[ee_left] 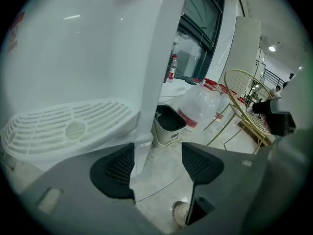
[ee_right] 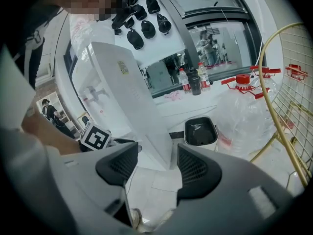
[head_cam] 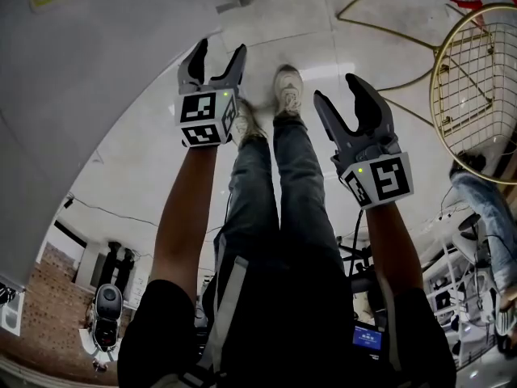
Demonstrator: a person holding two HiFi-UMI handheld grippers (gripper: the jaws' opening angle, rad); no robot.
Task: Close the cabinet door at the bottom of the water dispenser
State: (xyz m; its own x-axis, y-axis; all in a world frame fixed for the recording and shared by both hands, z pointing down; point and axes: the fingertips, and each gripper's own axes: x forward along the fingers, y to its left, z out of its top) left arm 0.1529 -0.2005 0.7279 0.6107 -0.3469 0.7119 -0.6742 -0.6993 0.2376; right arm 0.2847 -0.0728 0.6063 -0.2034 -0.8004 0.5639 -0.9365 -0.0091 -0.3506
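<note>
Head view: left gripper (head_cam: 220, 51) and right gripper (head_cam: 338, 89) over the floor (head_cam: 323, 23), fingers released; water dispenser (head_cam: 81, 79) at left.
Left gripper view: fingers empty; dispenser wall just ahead, bin (ee_left: 168, 124) beyond.
Right gripper view: fingers empty; cabinet door cannot be picked out.

Bright, even indoor light; soft glare on the pale floor (head_cam: 339, 67); strong fisheye curvature, dark vignetted edges.
</note>
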